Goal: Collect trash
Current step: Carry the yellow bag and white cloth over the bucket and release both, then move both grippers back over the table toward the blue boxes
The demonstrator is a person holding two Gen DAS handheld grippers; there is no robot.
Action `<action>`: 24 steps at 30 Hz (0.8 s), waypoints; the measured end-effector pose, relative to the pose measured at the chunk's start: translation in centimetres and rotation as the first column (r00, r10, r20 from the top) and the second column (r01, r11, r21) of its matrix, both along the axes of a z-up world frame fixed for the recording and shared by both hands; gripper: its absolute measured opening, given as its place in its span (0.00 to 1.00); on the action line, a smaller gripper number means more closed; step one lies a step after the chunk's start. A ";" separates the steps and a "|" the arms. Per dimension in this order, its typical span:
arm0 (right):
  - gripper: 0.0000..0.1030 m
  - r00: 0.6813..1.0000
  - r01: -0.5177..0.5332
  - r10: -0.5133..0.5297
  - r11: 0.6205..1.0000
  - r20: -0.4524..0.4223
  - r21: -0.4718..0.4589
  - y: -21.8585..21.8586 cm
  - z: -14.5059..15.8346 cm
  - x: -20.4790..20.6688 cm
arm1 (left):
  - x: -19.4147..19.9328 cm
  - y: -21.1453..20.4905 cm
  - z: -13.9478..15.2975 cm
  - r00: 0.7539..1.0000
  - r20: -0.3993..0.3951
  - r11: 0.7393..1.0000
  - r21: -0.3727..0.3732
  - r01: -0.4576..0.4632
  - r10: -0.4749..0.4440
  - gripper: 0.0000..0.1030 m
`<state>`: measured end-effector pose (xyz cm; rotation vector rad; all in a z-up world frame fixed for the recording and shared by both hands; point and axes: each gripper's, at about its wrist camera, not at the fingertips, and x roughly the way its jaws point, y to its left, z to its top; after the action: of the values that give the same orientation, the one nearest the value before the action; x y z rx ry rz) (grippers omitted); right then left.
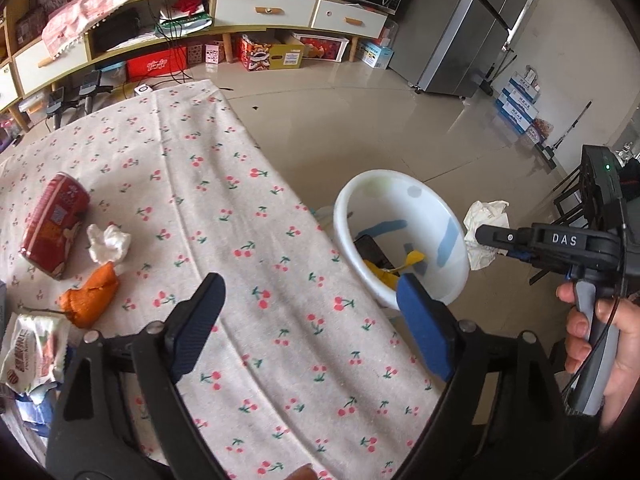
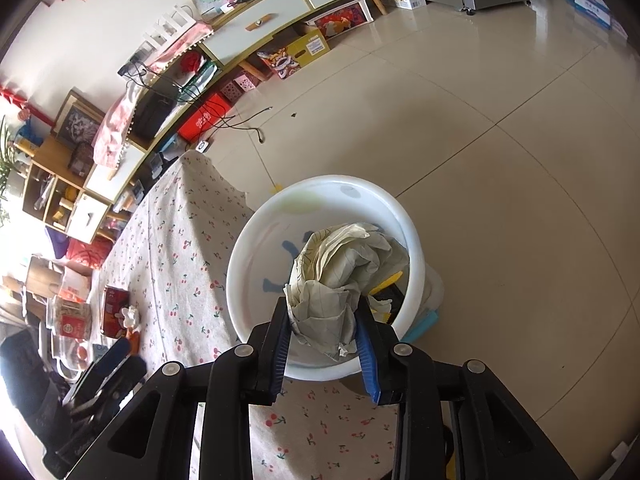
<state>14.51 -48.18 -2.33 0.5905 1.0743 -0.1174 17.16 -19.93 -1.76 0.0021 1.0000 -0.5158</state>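
My right gripper (image 2: 322,312) is shut on a crumpled sheet of paper (image 2: 344,276) and holds it over the white bin (image 2: 256,240) beside the table; in the left wrist view the paper (image 1: 486,236) hangs past the bin's (image 1: 400,184) far rim. Yellow and black scraps lie in the bin. My left gripper (image 1: 312,292) is open and empty above the cherry-print tablecloth (image 1: 256,184). On the table's left lie a red can (image 1: 54,224) on its side, a white tissue wad (image 1: 108,242), an orange wrapper (image 1: 90,296) and a snack packet (image 1: 32,354).
The bin stands on the tiled floor (image 2: 500,140) close against the table's right edge. A low cabinet (image 1: 240,20) with boxes under it runs along the far wall. A grey refrigerator (image 1: 480,28) stands at the back right.
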 end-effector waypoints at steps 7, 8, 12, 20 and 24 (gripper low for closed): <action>0.68 1.000 0.023 -0.022 0.999 0.006 -0.036 0.3 0.7 0.3 | -0.7 4.2 0.7 0.997 0.030 0.996 0.053 -0.074 0.072 0.97; 0.68 1.000 0.019 -0.019 0.999 0.010 -0.038 0.4 0.9 0.3 | -0.7 4.8 0.8 0.996 0.030 0.995 0.054 -0.080 0.079 0.97; 0.71 1.000 0.014 -0.012 0.999 0.023 -0.052 0.8 1.6 0.2 | -0.9 7.2 1.1 0.994 0.036 0.992 0.069 -0.106 0.104 0.97; 0.75 0.999 -0.015 0.020 0.994 0.049 -0.104 3.0 3.2 0.2 | -1.3 12.3 1.6 0.986 0.038 0.981 0.098 -0.166 0.163 0.98; 0.76 0.997 -0.044 0.051 0.990 0.051 -0.132 4.8 3.7 0.5 | -1.7 15.1 2.0 0.979 0.045 0.973 0.116 -0.201 0.197 0.98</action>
<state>15.05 -43.42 1.40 0.4472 1.0187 -0.1290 15.50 -4.81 0.22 0.0177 0.9853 -0.2700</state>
